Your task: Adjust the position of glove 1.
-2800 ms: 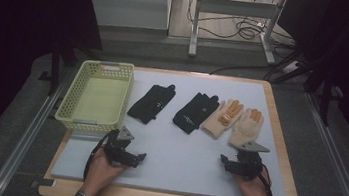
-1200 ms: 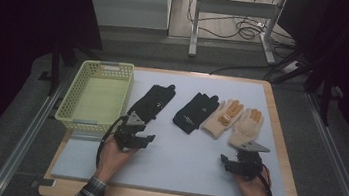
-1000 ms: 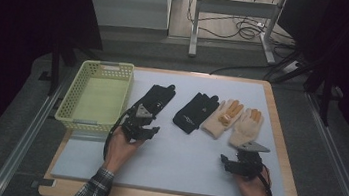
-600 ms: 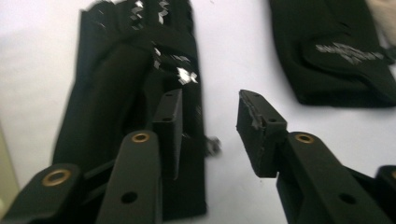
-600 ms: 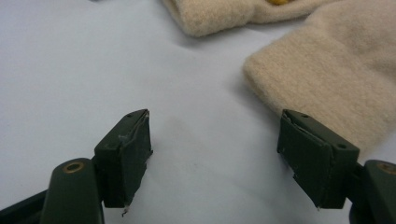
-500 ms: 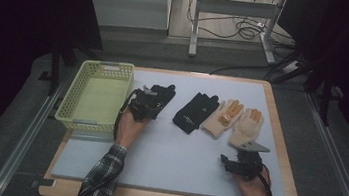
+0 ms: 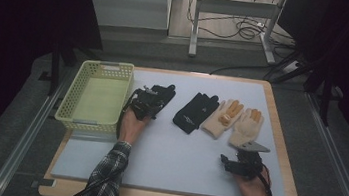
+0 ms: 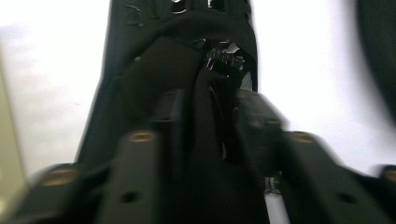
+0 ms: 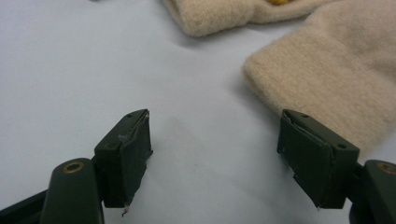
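Four gloves lie in a row on the white mat: a black glove (image 7: 164, 94) at the left, a second black glove (image 7: 195, 111), and two cream gloves (image 7: 223, 118) (image 7: 247, 128). My left gripper (image 7: 144, 102) sits on the near end of the left black glove. In the blurred left gripper view its jaws are drawn in on a fold of the black glove (image 8: 159, 60), the left gripper (image 8: 210, 116) shut on it. My right gripper (image 7: 241, 162) rests low, just short of the right cream glove (image 9: 336, 65), and the right gripper (image 9: 215, 144) is open over bare mat.
A yellow-green basket (image 7: 108, 64) stands at the mat's left, right beside my left hand. The mat lies on a wooden board (image 7: 278, 141) with edges all round. Table legs and cables sit on the floor beyond.
My left gripper has travelled from the near left of the mat forward to the left black glove and closed on it. The right gripper has stayed put.
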